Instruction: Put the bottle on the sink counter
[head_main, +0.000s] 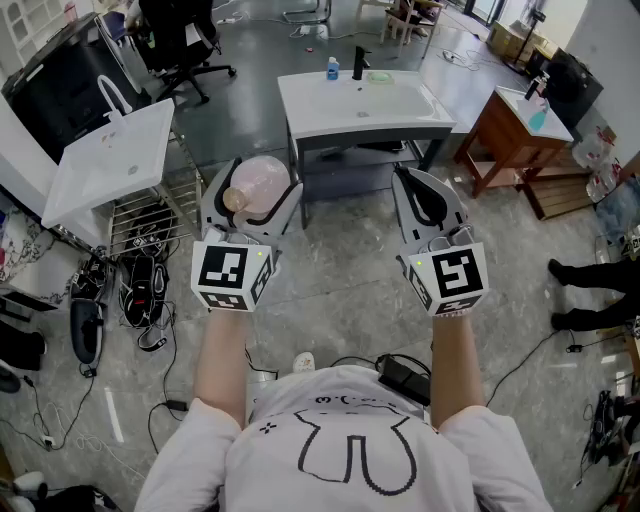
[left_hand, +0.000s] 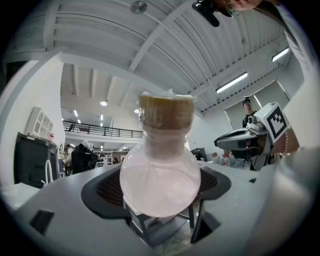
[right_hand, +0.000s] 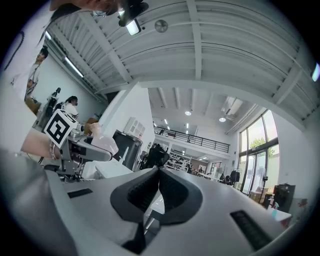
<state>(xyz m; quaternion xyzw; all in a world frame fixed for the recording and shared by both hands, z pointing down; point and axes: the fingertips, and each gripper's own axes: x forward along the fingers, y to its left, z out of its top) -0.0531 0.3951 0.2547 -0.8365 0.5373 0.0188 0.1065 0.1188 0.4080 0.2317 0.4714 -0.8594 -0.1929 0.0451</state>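
Observation:
A round pink bottle (head_main: 262, 183) with a tan cork-like cap (head_main: 236, 198) lies sideways between the jaws of my left gripper (head_main: 265, 176), which is shut on it. In the left gripper view the bottle (left_hand: 161, 172) fills the gap between the black pads, cap (left_hand: 166, 112) pointing up. My right gripper (head_main: 408, 185) hangs level with the left one, shut with nothing in it; its pads meet in the right gripper view (right_hand: 158, 187). The white sink counter (head_main: 330, 108) with a black faucet (head_main: 360, 62) stands just beyond both grippers.
A small blue bottle (head_main: 332, 68) and a green dish (head_main: 380, 77) sit at the counter's back edge. A second white sink (head_main: 110, 160) on a wire rack stands at the left, a wooden table (head_main: 515, 135) at the right. Cables and bags litter the floor at left (head_main: 140, 290).

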